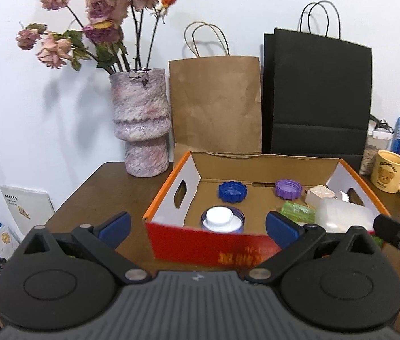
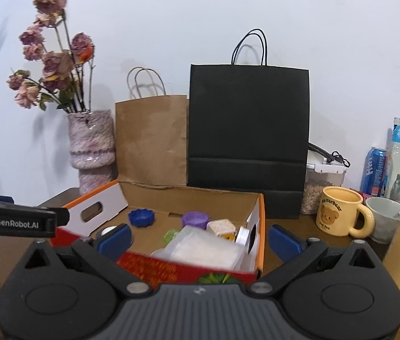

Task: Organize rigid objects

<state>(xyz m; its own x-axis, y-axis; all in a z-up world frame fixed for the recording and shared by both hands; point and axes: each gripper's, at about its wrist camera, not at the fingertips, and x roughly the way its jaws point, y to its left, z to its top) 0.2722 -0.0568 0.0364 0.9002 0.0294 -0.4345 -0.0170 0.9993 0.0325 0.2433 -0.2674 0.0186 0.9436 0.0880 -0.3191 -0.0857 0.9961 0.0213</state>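
Hovering before the cardboard box (image 1: 256, 167), the left gripper (image 1: 198, 228) and right gripper (image 2: 200, 239) both gape wide, carrying nothing. Inside lie a blue cap (image 1: 232, 192), a purple cap (image 1: 288, 188) and a clear plastic container (image 2: 202, 248) crowding the right corner. Reaching there risks nudging the box toward the yellow mug (image 2: 338, 212) nearby.

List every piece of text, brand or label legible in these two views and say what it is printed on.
"GenRobot.AI": on the left gripper's black finger, seen in the right wrist view.
"Butterbear": on the yellow mug, above a bear picture; the smaller line under the bear is too small to read.
Yellow print on the red cardboard box front: blurred, unreadable.
Blue can lettering: unreadable.
White booklet print: too small.
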